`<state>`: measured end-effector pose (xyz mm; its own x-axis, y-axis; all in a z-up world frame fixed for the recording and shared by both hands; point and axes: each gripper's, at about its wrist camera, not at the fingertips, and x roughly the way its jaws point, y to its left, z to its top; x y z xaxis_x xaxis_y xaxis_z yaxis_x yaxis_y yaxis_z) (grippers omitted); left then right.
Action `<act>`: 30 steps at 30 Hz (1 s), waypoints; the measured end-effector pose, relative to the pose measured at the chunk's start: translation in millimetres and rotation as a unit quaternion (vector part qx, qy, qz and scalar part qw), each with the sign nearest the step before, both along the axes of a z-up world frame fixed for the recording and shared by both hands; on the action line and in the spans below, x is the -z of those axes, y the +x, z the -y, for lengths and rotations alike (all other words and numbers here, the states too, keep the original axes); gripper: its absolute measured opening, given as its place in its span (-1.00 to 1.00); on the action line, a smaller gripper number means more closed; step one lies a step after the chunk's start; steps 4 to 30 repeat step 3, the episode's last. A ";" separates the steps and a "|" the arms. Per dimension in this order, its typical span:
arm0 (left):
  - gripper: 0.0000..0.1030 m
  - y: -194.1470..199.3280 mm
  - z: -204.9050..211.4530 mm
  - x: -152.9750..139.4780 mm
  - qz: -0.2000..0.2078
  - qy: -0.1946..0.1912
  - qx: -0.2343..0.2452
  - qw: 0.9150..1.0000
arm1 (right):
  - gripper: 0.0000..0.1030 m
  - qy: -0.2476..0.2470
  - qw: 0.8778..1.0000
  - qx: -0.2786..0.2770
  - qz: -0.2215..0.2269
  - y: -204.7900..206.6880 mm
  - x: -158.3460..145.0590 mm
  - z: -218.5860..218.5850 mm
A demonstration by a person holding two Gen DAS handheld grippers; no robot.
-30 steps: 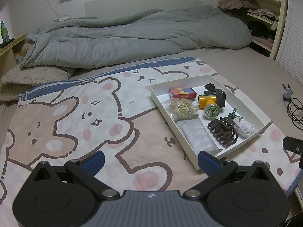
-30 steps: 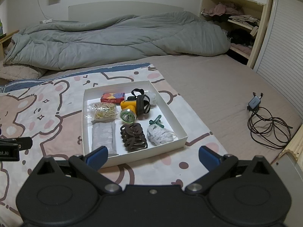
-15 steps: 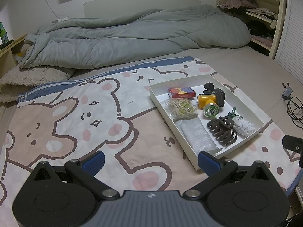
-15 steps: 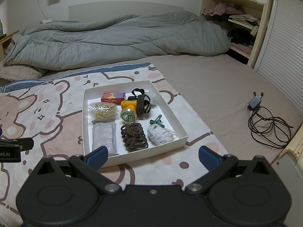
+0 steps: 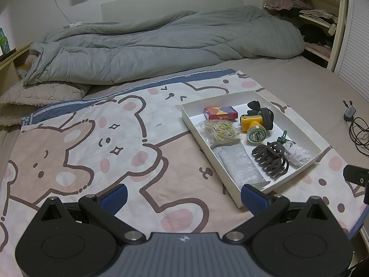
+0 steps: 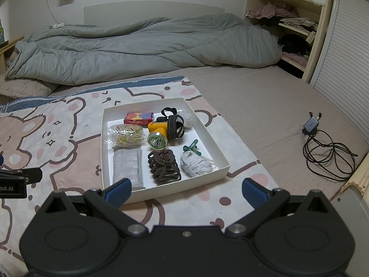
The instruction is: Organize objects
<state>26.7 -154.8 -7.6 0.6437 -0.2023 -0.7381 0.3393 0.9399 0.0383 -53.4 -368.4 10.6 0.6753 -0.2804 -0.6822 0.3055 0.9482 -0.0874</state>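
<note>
Your left gripper (image 5: pixel 183 196) is spread wide and holds nothing; its blue fingertips (image 5: pixel 115 195) hover above a bear-print sheet (image 5: pixel 92 138), and the right fingertip sits in front of the near corner of a white tray (image 5: pixel 191 117). Your right gripper (image 6: pixel 186 190) is also wide and empty, its left fingertip overlapping the tray's (image 6: pixel 207 180) near wall in view. The tray lies flat on the sheet, to the right of your left gripper and straight ahead of your right one. Inside it, from nearest to farthest in the right view: a grey packet (image 6: pixel 127 167) at the near left, a brown hair claw (image 6: pixel 164 167) beside it in the middle, and a ball of pale yarn (image 6: pixel 194 167) at the near right. A small green clip (image 6: pixel 191 146) lies just beyond the yarn. In the middle row sit a bag of rubber bands (image 6: pixel 126 135) on the left and a yellow headlamp (image 6: pixel 161 132) with a dark strap to its right. A red box (image 6: pixel 138 118) lies against the far side. Past the tray, a grey duvet (image 6: pixel 138 48) is heaped across the bed. To the right, a charger (image 6: pixel 311 124) with a coiled black cable (image 6: pixel 327 157) rests on the bare mattress cover, well apart from the tray. Shelves (image 6: pixel 286 25) with folded clothes stand at the far right.
</note>
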 end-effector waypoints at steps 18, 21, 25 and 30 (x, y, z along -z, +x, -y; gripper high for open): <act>1.00 0.0 1.0 0.3 -0.001 0.000 0.002 1.000 | 1.00 0.000 1.000 0.000 0.000 0.0 0.0 0.1; 1.00 0.0 1.0 0.3 -0.001 0.000 0.002 1.000 | 1.00 0.000 1.000 0.000 0.000 0.0 0.0 0.1; 1.00 0.0 1.0 0.3 -0.001 0.000 0.002 1.000 | 1.00 0.000 1.000 0.000 0.000 0.0 0.0 0.1; 1.00 0.0 1.0 0.3 -0.001 0.000 0.002 1.000 | 1.00 0.000 1.000 0.000 0.000 0.0 0.0 0.1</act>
